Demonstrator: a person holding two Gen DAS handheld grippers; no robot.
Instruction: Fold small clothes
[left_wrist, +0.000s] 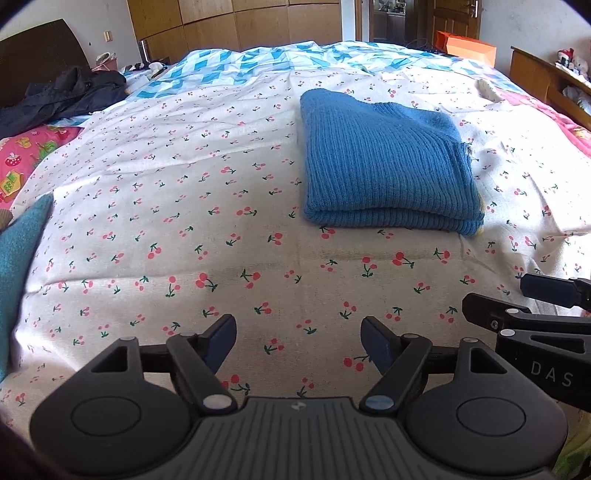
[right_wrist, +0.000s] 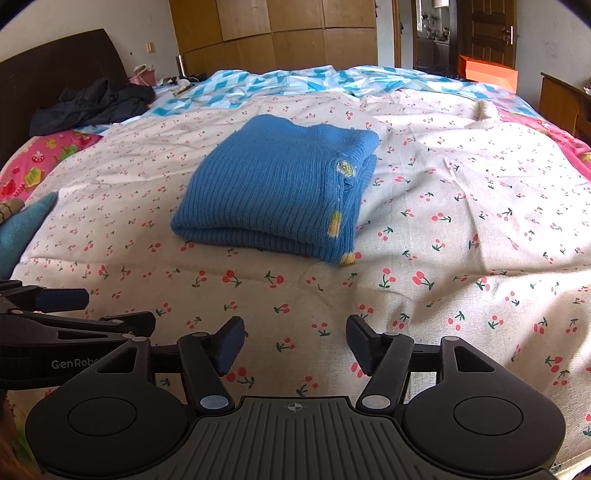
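the blue sweater (left_wrist: 384, 162) lies folded flat on the cherry-print sheet (left_wrist: 184, 206), in the middle of the bed, well apart from both grippers. in the left wrist view it is seen from its left side, and only a thin yellow line shows at its right edge. the right wrist view shows what the other does not: yellow patches along the right side of the blue sweater (right_wrist: 273, 192) and at its near right corner.

the left gripper (left_wrist: 298, 343) is released, its two fingers stand apart over bare sheet with nothing between them. the right gripper (right_wrist: 295, 345) is also released and empty, over the cherry-print sheet (right_wrist: 461, 229). each view catches the other gripper at its edge: the right gripper (left_wrist: 509, 301) at the right side of the left view, the left gripper (right_wrist: 99, 306) at the left side of the right view.

around the bed: one dark jacket (right_wrist: 92, 101) is heaped at the far left by a dark headboard (right_wrist: 48, 62), one teal cloth (left_wrist: 18, 258) lies at the left edge, one pink printed cover (left_wrist: 26, 155) shows under the sheet, and a blue-and-white checked cover (right_wrist: 295, 81) lies behind. one orange box (left_wrist: 469, 46) stands at the far side, and wooden wardrobes (right_wrist: 273, 29) fill the back wall. nothing lies between the grippers and the sweater.

count: one sweater, two grippers, four fingers.
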